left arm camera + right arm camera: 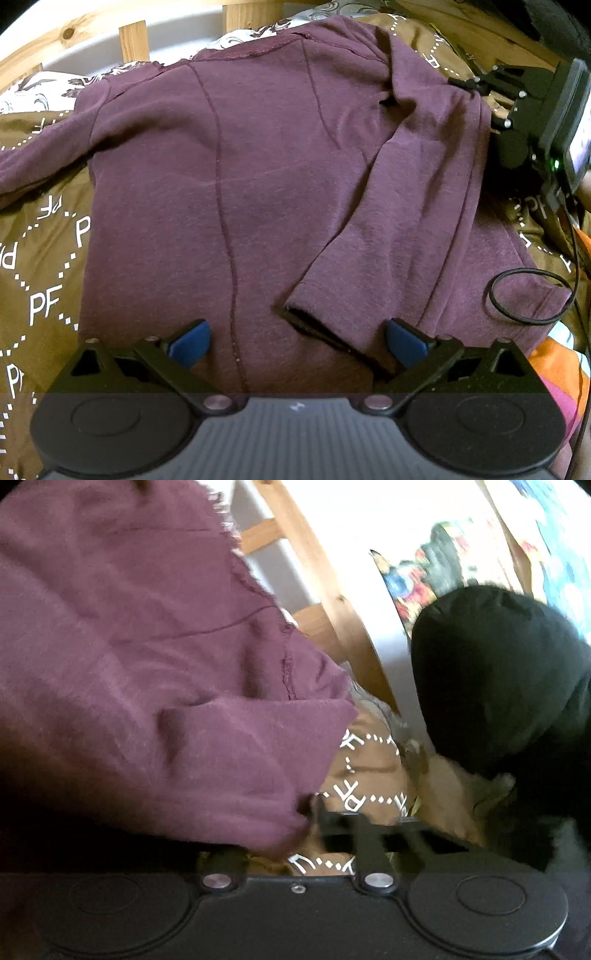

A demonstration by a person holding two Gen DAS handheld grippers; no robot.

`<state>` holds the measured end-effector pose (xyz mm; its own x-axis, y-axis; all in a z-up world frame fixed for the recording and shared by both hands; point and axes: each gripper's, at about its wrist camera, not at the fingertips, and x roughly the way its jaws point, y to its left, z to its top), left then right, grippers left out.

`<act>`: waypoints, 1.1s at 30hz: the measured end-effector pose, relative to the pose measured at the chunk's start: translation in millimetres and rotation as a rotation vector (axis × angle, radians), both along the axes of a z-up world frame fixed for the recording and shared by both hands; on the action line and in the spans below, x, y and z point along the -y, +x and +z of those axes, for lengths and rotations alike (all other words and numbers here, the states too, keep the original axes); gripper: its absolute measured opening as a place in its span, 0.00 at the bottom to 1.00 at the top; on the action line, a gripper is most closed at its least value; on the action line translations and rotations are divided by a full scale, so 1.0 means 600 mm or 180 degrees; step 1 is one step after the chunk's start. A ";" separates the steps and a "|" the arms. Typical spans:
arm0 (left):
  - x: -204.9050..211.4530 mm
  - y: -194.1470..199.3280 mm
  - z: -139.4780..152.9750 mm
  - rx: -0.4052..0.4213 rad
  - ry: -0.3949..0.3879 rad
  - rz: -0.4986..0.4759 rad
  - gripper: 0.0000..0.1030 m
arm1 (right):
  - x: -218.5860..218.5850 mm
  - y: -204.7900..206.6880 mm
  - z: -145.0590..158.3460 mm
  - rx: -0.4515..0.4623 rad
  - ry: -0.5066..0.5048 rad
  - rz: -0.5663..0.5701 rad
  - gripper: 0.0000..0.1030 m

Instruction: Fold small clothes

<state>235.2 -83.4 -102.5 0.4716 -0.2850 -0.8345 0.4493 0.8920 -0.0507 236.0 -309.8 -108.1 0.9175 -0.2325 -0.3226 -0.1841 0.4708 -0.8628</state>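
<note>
A maroon long-sleeved top [258, 177] lies spread on a brown blanket, its right sleeve [373, 236] folded in across the body, cuff near the bottom. My left gripper [297, 345] hovers over the hem, open, its blue pads on each side of the cuff, holding nothing. My right gripper [476, 86] shows at the top's far right shoulder in the left wrist view. In the right wrist view the right gripper [314, 812] is shut on a fold of the maroon top [147, 672] at its edge; the fingertips are mostly hidden by cloth.
The brown blanket [44, 266] has white "PF" lettering. A wooden bed rail [133, 40] runs along the far side. A black cable loop [528, 295] lies on the top's right hem. Dark cloth [498, 672] sits at the right beside colourful pictures [424, 576].
</note>
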 end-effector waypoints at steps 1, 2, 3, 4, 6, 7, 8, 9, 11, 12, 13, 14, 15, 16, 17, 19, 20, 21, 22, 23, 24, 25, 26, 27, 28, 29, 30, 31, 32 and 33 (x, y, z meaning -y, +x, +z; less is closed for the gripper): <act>0.000 0.000 0.000 0.0002 -0.0005 0.0004 0.99 | 0.003 0.001 0.006 0.0045 0.0088 -0.0034 0.12; 0.001 0.000 0.000 0.0008 -0.0018 0.0014 0.99 | 0.004 0.002 0.017 0.0102 0.0252 -0.0089 0.12; 0.001 -0.001 0.001 0.0016 -0.0043 0.0030 0.99 | 0.008 0.006 0.032 0.0153 0.0521 -0.0198 0.12; 0.002 0.000 0.002 0.0016 -0.0072 0.0054 0.99 | 0.012 0.012 0.046 0.0189 0.0793 -0.0315 0.12; 0.005 0.000 0.004 0.0011 -0.0106 0.0092 0.99 | 0.028 0.019 0.072 0.0246 0.1407 -0.0610 0.12; 0.007 -0.001 0.004 0.0010 -0.0094 0.0092 0.99 | 0.040 0.025 0.082 0.0274 0.1740 -0.0819 0.14; 0.010 -0.002 0.003 0.0018 -0.0062 0.0082 0.99 | 0.054 0.032 0.089 0.0268 0.2016 -0.1015 0.21; 0.012 -0.004 0.001 0.0024 -0.0012 0.0067 0.99 | 0.068 0.037 0.091 0.0231 0.2210 -0.1200 0.28; 0.015 -0.005 -0.001 0.0020 0.0043 0.0046 0.99 | 0.089 0.042 0.082 0.0048 0.2370 -0.1385 0.41; 0.016 -0.005 -0.001 0.0022 0.0066 0.0039 0.99 | 0.094 0.039 0.079 -0.0046 0.2351 -0.1389 0.44; 0.017 -0.006 -0.001 0.0026 0.0075 0.0034 0.99 | 0.095 0.036 0.080 -0.0140 0.2299 -0.1362 0.50; 0.017 -0.006 -0.001 0.0027 0.0077 0.0033 0.99 | 0.097 0.028 0.084 -0.0193 0.2270 -0.1334 0.57; 0.017 -0.006 -0.001 0.0025 0.0073 0.0036 0.99 | 0.102 0.017 0.092 -0.0244 0.2276 -0.1308 0.63; 0.016 -0.007 0.001 0.0027 0.0060 0.0042 0.99 | 0.107 0.006 0.099 -0.0319 0.2271 -0.1284 0.73; 0.014 -0.007 0.003 0.0036 0.0038 0.0057 0.99 | 0.111 -0.010 0.104 -0.0347 0.2236 -0.1263 0.77; 0.009 -0.010 0.011 0.0105 -0.0070 0.0109 0.99 | 0.123 -0.037 0.126 -0.0106 0.2291 -0.1246 0.82; 0.005 -0.012 0.016 0.0152 -0.0145 0.0121 0.99 | 0.130 -0.043 0.135 -0.0004 0.2346 -0.1270 0.82; 0.001 -0.015 0.023 0.0211 -0.0240 0.0127 0.99 | 0.135 -0.046 0.144 0.0072 0.2372 -0.1298 0.82; -0.002 -0.017 0.029 0.0282 -0.0333 0.0145 0.99 | 0.140 -0.046 0.149 0.0120 0.2374 -0.1329 0.82; -0.005 -0.017 0.033 0.0328 -0.0383 0.0170 0.99 | 0.145 -0.042 0.150 0.0152 0.2373 -0.1361 0.82; -0.006 -0.017 0.036 0.0380 -0.0444 0.0191 0.99 | 0.149 -0.039 0.150 0.0182 0.2411 -0.1378 0.82; -0.006 -0.015 0.036 0.0425 -0.0495 0.0218 0.99 | 0.153 -0.034 0.150 0.0175 0.2486 -0.1356 0.82; -0.002 -0.010 0.034 0.0424 -0.0508 0.0269 0.99 | 0.157 -0.028 0.151 0.0193 0.2559 -0.1356 0.82; 0.004 -0.004 0.030 0.0379 -0.0494 0.0307 0.99 | 0.160 -0.020 0.153 0.0214 0.2657 -0.1322 0.82; 0.013 0.004 0.024 0.0294 -0.0472 0.0336 0.99 | 0.161 -0.010 0.155 0.0200 0.2813 -0.1199 0.82; 0.019 0.011 0.018 0.0226 -0.0446 0.0349 0.99 | 0.160 0.003 0.156 0.0156 0.2951 -0.1067 0.82; 0.024 0.016 0.011 0.0181 -0.0390 0.0362 0.99 | 0.155 0.020 0.155 0.0091 0.3033 -0.0942 0.82; 0.031 0.017 0.004 0.0155 -0.0295 0.0364 0.99 | 0.146 0.038 0.152 0.0008 0.3056 -0.0800 0.81; 0.033 0.016 -0.002 0.0146 -0.0221 0.0345 0.99 | 0.136 0.054 0.149 -0.0095 0.3048 -0.0670 0.79; 0.034 0.014 -0.005 0.0157 -0.0198 0.0328 0.99 | 0.125 0.071 0.144 -0.0226 0.3001 -0.0569 0.79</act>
